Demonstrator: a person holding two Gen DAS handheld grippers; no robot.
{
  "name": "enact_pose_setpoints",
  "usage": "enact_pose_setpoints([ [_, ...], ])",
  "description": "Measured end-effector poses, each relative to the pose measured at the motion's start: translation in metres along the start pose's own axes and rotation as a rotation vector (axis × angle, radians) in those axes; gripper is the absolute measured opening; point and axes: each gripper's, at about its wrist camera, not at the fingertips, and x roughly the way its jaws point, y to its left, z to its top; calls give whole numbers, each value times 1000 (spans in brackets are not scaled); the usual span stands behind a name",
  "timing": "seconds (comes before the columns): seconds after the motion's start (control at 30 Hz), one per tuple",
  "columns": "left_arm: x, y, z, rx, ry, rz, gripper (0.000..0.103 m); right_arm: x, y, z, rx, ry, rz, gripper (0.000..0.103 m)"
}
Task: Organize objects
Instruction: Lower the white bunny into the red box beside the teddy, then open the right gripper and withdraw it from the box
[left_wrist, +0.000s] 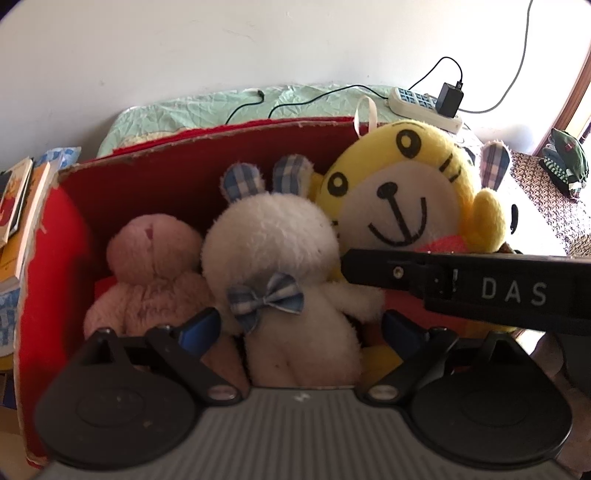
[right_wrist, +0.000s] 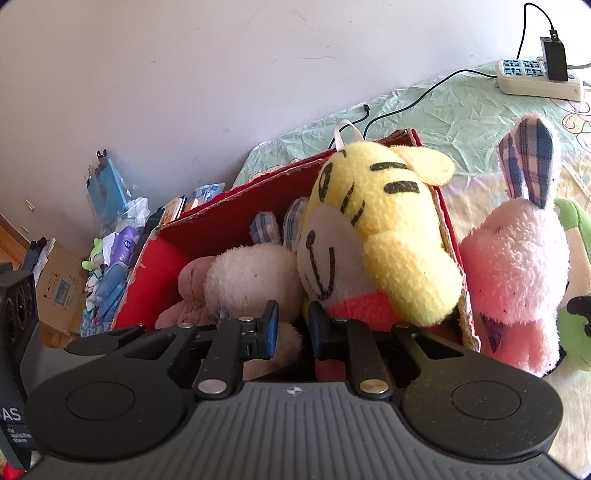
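Your right claw (right_wrist: 291, 328) is clenched on the tiger (right_wrist: 373, 236) in the box (left_wrist: 48, 236) — left claw (left_wrist: 299, 328) released around the white bunny (left_wrist: 280, 258).

You see a red cardboard box (left_wrist: 55, 229) holding a pale pink plush bear (left_wrist: 147, 266), a white fluffy plush rabbit (left_wrist: 280, 258) with blue-checked ears and bow, and a yellow plush tiger (left_wrist: 402, 184) with black stripes. Beside it stands a pink plush rabbit (right_wrist: 517, 273) with plaid ears.

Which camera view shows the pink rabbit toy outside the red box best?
The right wrist view: the pink rabbit toy stands whole beside the red box. The left wrist view shows only its plaid ear and a sliver behind the yellow tiger toy.
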Motion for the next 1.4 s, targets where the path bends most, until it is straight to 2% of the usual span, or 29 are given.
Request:
enact_pose_setpoints([
  [0.43, -3, -10, -3, 3, 1, 39, 95, -14, -2, -7, 29, -17, 12, 20],
  [0.53, -6, -10, -2, -9, -5, 63, 95, -22, -2, -8, 39, -38, 18, 25],
  [1.0, -43, -17, 0, -30, -69, 169, 95, -50, 1, -16, 29, -125, -4, 27],
  [1.13, -46, -21, 0, -27, -73, 195, 95, -57, 4, -18, 21, -163, -10, 40],
  [1.4, -53, -26, -2, -27, -76, 240, 95, -67, 5, -20, 29, -199, -34, 41],
])
